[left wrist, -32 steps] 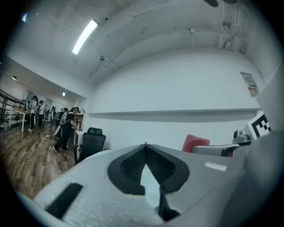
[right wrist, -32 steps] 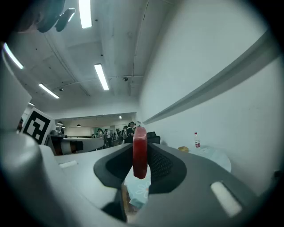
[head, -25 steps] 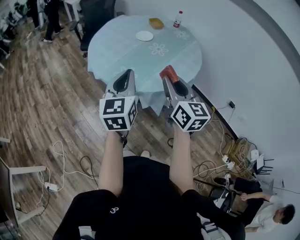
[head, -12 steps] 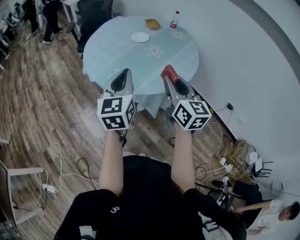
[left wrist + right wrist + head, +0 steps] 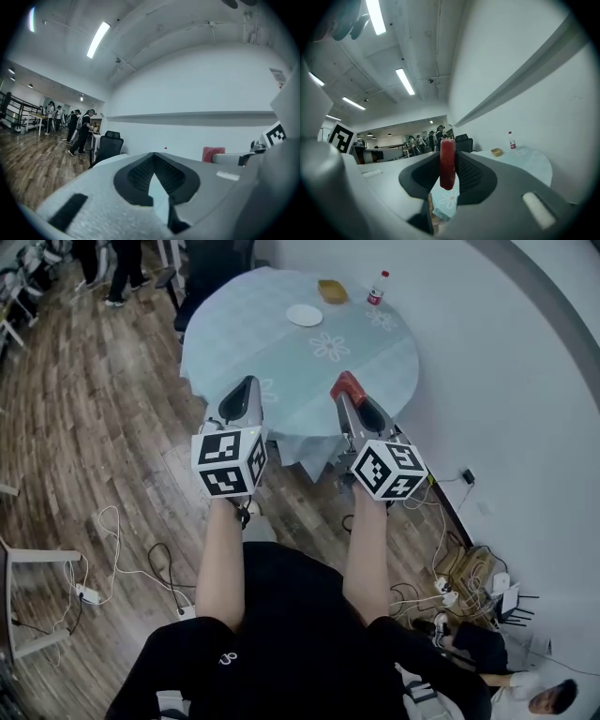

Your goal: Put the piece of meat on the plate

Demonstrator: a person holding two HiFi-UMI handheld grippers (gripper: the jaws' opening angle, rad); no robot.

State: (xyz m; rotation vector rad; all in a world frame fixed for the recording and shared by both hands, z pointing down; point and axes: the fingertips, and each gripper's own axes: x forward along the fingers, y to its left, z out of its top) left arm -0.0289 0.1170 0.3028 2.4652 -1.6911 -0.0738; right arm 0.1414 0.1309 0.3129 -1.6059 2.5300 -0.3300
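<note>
Meat piece [image 5: 447, 164], red, is pinched upright between the jaws of the right hand-held gripper [image 5: 345, 392], above the near edge of the round tabletop [image 5: 281, 352]. The white plate [image 5: 304, 315] lies on the far part of the tabletop, well apart from the meat, with a bottle [image 5: 377, 289] and a yellow bowl [image 5: 331, 291] farther right. The left hand-held gripper [image 5: 242, 397] has its jaw tips pressed together, with nothing between them.

tee [image 5: 291, 615]: blk | shorts [image 5: 178, 667]: blk, white logo [image 5: 228, 661] | L gripper [image 5: 247, 382], R gripper [image 5: 343, 388]: grey, b/w cubes [image 5: 230, 463]
</note>
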